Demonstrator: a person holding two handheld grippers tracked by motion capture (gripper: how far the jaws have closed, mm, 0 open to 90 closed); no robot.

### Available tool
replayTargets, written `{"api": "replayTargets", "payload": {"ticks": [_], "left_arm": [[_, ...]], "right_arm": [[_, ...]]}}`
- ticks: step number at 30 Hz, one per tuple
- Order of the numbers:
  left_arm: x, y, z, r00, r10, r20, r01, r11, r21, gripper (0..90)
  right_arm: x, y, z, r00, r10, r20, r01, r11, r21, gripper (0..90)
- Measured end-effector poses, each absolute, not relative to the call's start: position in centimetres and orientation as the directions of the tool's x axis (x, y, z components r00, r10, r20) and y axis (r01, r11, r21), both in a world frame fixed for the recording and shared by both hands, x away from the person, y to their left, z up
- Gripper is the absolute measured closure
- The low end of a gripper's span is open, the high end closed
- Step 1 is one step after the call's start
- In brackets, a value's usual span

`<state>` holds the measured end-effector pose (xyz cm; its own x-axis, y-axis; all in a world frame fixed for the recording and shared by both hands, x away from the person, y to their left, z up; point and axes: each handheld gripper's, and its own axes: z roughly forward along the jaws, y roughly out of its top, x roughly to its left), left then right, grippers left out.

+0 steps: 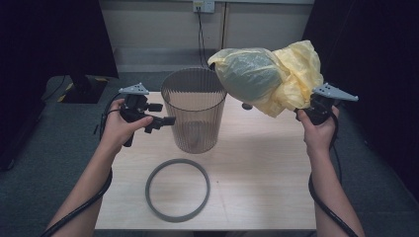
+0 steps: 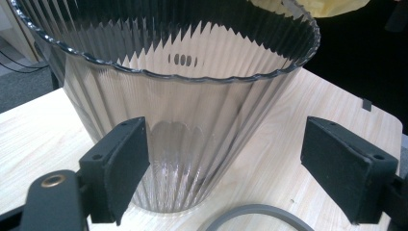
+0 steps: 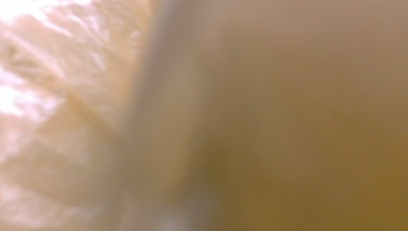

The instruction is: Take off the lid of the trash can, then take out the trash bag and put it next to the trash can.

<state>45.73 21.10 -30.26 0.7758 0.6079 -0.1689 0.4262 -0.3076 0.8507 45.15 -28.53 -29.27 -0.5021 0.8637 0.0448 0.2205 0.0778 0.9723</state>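
Up above the table [image 1: 267, 163], the right gripper [image 1: 305, 109] is clamped on a crinkly yellow plastic bag [image 1: 267, 76], ballooned beside the ribbed, see-through bin [image 1: 193, 111]. Left gripper [image 1: 165, 121] gapes wide, empty, near the bin's wall. A flat grey ring [image 1: 177, 189] lies nearer the person.

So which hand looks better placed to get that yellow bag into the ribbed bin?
Right. Its tongs already grip the yellow bag, held up beside the ribbed bin. The left tongs stand open at the bin's wall, probably to steady it.
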Motion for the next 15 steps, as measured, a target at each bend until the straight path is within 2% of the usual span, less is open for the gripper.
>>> {"api": "replayTargets", "payload": {"ticks": [15], "left_arm": [[45.6, 21.6, -31.0, 0.77, 0.614, -0.176, 0.439, -0.308, 0.844, 16.5]], "right_arm": [[44.4, -30.5, -30.5, -0.466, 0.882, 0.07, 0.235, 0.047, 0.971, 89.0]]}}
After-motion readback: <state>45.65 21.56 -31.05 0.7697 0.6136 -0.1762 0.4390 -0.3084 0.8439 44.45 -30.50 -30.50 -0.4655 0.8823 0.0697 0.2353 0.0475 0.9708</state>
